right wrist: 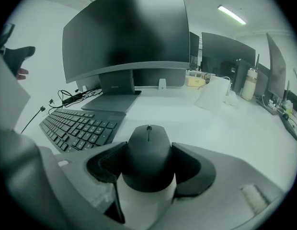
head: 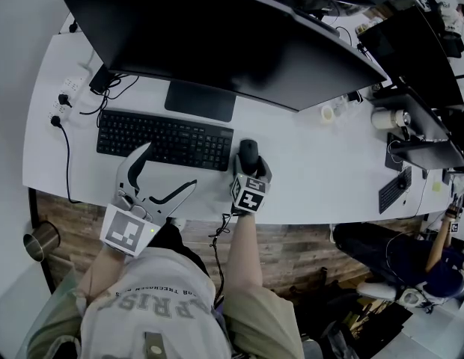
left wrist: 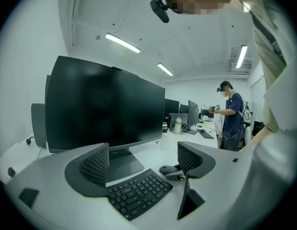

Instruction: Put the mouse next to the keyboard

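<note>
The black mouse [head: 248, 149] sits just right of the black keyboard [head: 165, 137], on the white desk [head: 307, 178]. My right gripper [head: 249, 163] is shut on it, one pad against each side. The right gripper view shows the mouse [right wrist: 148, 147] between the pads of the right gripper [right wrist: 147, 166], with the keyboard [right wrist: 76, 126] to its left. My left gripper [head: 170, 167] hangs open and empty over the keyboard's near edge. From the left gripper [left wrist: 142, 161] I see the keyboard [left wrist: 139, 193] below and the mouse [left wrist: 170, 169] beyond its right end.
A wide curved monitor [head: 217, 36] on a flat stand [head: 200, 100] stands behind the keyboard. Cables and a power strip [head: 63, 96] lie at the left. More monitors and a bottle [head: 385, 118] are at the right. A person [left wrist: 231, 114] stands far off.
</note>
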Demonstrator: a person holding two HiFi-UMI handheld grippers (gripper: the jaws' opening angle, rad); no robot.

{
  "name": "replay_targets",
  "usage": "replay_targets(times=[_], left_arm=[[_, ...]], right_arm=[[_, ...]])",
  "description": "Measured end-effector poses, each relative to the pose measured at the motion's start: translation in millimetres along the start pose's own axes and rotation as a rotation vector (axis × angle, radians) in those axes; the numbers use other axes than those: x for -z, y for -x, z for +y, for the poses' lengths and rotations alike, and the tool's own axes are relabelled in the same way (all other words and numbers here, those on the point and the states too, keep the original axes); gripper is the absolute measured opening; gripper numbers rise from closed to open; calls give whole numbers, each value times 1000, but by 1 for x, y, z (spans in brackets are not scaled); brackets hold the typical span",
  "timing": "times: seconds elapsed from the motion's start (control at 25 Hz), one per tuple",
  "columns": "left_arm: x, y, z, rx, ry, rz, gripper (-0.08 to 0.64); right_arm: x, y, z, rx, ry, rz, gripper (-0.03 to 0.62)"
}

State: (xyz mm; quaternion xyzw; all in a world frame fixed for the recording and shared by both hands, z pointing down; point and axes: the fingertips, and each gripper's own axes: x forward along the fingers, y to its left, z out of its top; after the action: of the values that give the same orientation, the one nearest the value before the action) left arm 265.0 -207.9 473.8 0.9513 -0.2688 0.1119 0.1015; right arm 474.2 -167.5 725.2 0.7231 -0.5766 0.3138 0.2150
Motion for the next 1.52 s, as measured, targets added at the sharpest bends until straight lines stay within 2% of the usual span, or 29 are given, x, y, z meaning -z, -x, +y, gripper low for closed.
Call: replay_targets(times=[0.24,0.32,0.44,0.8,1.08,1.48,1.52], left_arm=[[4,5,0,-4,-5,7,428],[6,8,0,-9,-2,11,427],[6,13,2,-18,-1,11,427],[-2,37,2,-50,-12,-26,426],[-9,72,-5,-98,-20,-59,426],[-22,125,-25,-156,-65,-118,426],[-23,129,-27,-158,-68,-123,425]], right_arm=[[3,0,-1,1,-12,5,310],[3,1,1,-13,-12,5,350],[-3,9,3,-14,-10,-20,351],[-50,73,15,-17,24,-224,351],[-84,150,42,-67,27,-397,351],[-109,267,81,-149,-5,-608,347],[-109,277,84,-150,-2,-623,330]])
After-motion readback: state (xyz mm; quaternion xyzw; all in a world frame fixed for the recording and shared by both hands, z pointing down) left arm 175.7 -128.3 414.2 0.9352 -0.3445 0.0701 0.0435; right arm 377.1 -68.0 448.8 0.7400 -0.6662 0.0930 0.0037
